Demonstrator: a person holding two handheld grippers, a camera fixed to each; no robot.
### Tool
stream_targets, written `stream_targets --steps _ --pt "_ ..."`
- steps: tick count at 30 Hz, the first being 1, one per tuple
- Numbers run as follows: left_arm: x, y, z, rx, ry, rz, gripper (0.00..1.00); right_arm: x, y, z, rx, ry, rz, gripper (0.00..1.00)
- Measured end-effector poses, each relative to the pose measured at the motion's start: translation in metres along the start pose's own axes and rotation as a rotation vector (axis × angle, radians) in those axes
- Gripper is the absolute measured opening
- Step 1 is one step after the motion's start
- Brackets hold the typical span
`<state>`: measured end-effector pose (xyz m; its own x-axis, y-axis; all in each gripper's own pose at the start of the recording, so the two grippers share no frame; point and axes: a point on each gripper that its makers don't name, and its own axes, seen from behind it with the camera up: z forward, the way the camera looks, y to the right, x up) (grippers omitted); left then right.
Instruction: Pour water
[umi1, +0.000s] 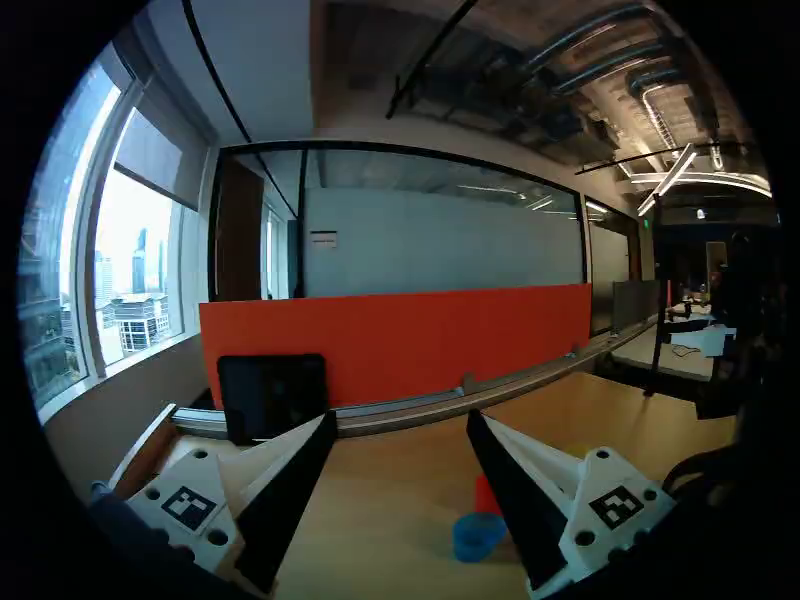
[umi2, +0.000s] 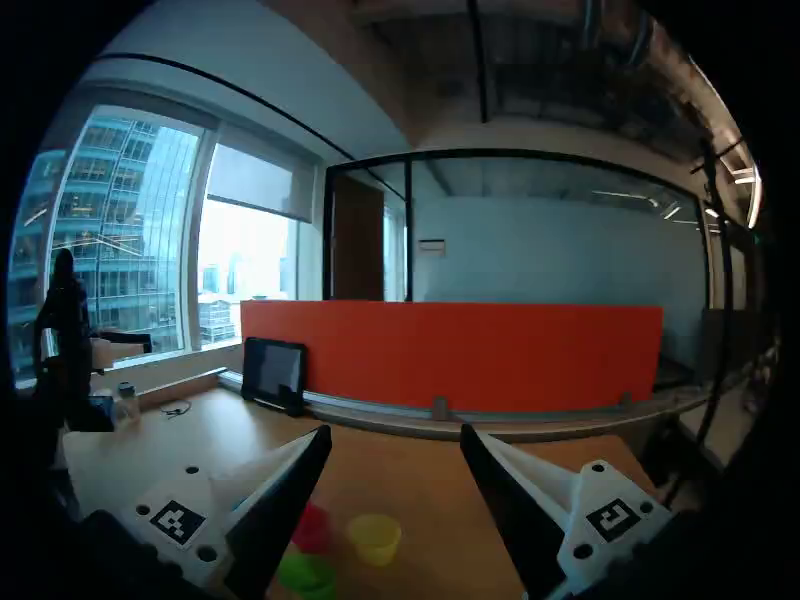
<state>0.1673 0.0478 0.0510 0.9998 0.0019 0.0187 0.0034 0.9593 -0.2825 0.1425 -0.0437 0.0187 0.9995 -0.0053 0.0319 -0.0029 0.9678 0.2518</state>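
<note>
A wooden tabletop (umi1: 400, 500) ends at a low orange partition (umi1: 420, 340), a dark tablet (umi1: 272, 395) propped upright against it near the window (umi1: 135, 290) showing city towers, with a glass-walled room (umi1: 440, 240) behind and exposed pipes (umi1: 600, 60) overhead.

Ahead of the left gripper (umi1: 400, 415), jaws spread: bare tabletop (umi1: 400, 490) toward 12 o'clock. Blocked close in at 1 o'clock by a blue cup (umi1: 478, 535), an orange-red cup (umi1: 486, 495) just behind it. Farther off, tablet (umi1: 272, 395) at 11 o'clock and orange divider (umi1: 400, 340) across the far edge. Ahead of the right gripper (umi2: 395, 430): yellow cup (umi2: 375, 537) at 12 o'clock, red cup (umi2: 313, 528) and green cup (umi2: 305, 572) at 11 o'clock, open tabletop beyond.
</note>
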Motion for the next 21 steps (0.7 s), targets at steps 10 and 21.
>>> stream_targets --steps 10,21 --pt "0.009 0.039 -0.005 -0.187 0.012 0.045 0.96 0.011 -0.047 -0.01 0.22 -0.006 -0.028 1.0" --pt "-0.01 0.055 -0.003 -0.269 -0.038 0.065 0.96 -0.001 -0.072 -0.014 0.322 -0.052 -0.086 1.0"
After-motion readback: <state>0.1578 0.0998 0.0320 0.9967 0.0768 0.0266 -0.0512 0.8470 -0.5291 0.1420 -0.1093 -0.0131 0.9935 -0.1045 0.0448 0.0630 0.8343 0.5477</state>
